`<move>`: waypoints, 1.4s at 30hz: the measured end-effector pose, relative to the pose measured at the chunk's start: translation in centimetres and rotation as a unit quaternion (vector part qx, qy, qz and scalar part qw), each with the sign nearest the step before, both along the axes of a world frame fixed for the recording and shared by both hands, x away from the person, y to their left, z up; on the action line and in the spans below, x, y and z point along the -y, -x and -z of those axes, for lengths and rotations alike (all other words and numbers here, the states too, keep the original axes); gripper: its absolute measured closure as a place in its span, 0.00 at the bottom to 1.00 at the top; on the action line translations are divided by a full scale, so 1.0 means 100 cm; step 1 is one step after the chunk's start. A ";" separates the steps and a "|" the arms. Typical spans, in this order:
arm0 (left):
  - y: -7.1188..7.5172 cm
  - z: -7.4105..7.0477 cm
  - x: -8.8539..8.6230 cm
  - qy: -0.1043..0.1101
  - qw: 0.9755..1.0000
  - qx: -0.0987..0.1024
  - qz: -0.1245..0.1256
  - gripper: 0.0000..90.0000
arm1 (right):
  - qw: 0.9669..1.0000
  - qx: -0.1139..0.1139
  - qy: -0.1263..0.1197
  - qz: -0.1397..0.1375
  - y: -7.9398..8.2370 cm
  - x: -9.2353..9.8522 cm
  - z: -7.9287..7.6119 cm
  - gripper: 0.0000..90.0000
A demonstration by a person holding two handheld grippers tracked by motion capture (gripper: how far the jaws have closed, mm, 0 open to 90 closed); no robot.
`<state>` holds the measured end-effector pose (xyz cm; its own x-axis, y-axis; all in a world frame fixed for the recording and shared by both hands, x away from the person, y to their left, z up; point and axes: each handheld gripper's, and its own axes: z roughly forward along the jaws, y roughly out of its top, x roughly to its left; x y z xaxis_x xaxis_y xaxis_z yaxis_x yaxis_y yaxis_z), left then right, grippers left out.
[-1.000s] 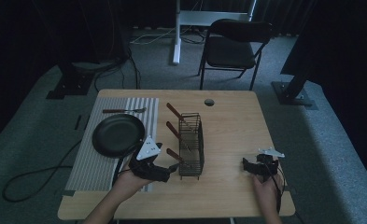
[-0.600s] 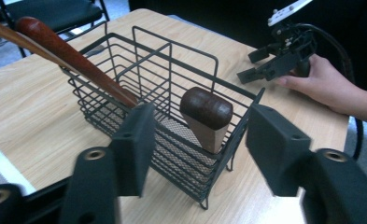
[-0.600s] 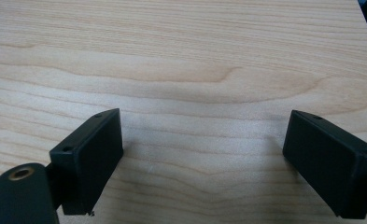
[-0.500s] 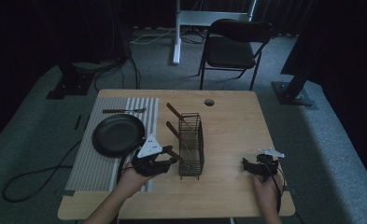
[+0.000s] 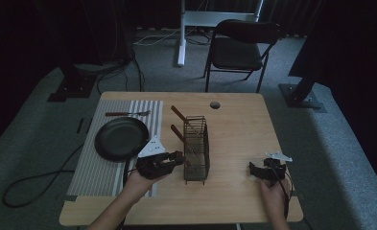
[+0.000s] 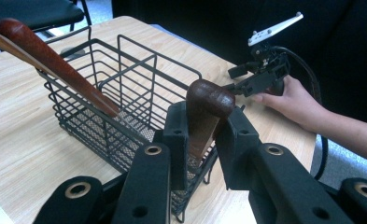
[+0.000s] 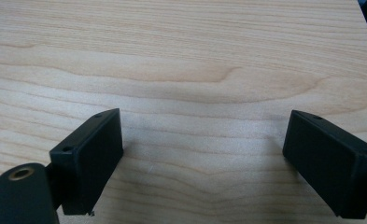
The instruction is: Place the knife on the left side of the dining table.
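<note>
Gripping a wooden handle [image 6: 204, 109] — left gripper [image 6: 201, 135], jaws closed.

A black wire basket [image 5: 196, 148] stands upright on the bench [image 5: 234, 129]; three wooden-handled utensils lean out of the basket toward the left; the nearest brown handle [image 6: 204, 112] juts over the basket's near rim, pinched between the jaws of the left claw [image 6: 201, 135].
</note>
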<state>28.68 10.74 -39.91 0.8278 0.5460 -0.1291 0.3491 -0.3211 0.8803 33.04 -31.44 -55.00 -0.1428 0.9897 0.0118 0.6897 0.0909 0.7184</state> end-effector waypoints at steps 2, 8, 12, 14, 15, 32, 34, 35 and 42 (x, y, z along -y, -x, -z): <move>0.001 -0.003 0.001 0.000 1.000 0.009 -0.007 0.84 | 1.000 0.000 0.000 0.000 0.000 0.000 0.000 0.12; 0.003 -0.017 0.000 0.002 0.999 0.035 -0.009 0.85 | 1.000 0.000 0.000 0.000 0.000 0.000 0.000 0.12; 0.006 -0.030 -0.007 0.009 0.999 0.045 -0.009 0.85 | 1.000 0.000 0.000 0.000 0.000 0.000 0.000 0.12; 0.007 -0.035 -0.012 0.014 0.999 0.049 -0.009 0.85 | 1.000 0.000 0.000 0.000 0.000 0.000 0.000 0.12; 0.008 -0.038 -0.015 0.014 0.999 0.051 -0.009 0.85 | 1.000 0.000 0.000 0.000 0.000 0.000 0.000 0.12; 0.037 -0.085 -0.076 0.054 0.993 0.103 -0.024 0.85 | 1.000 0.000 0.000 0.000 0.000 0.000 0.000 0.12; 0.040 -0.087 -0.086 0.056 0.993 0.105 -0.028 0.85 | 1.000 0.000 0.000 0.000 0.000 0.000 0.000 0.12; 0.040 -0.087 -0.086 0.056 0.993 0.105 -0.028 0.85 | 1.000 0.000 0.000 0.000 0.000 0.000 0.000 0.12; 0.041 -0.073 -0.130 0.042 0.993 0.091 -0.069 0.85 | 1.000 0.000 0.000 0.000 0.000 0.000 0.000 0.12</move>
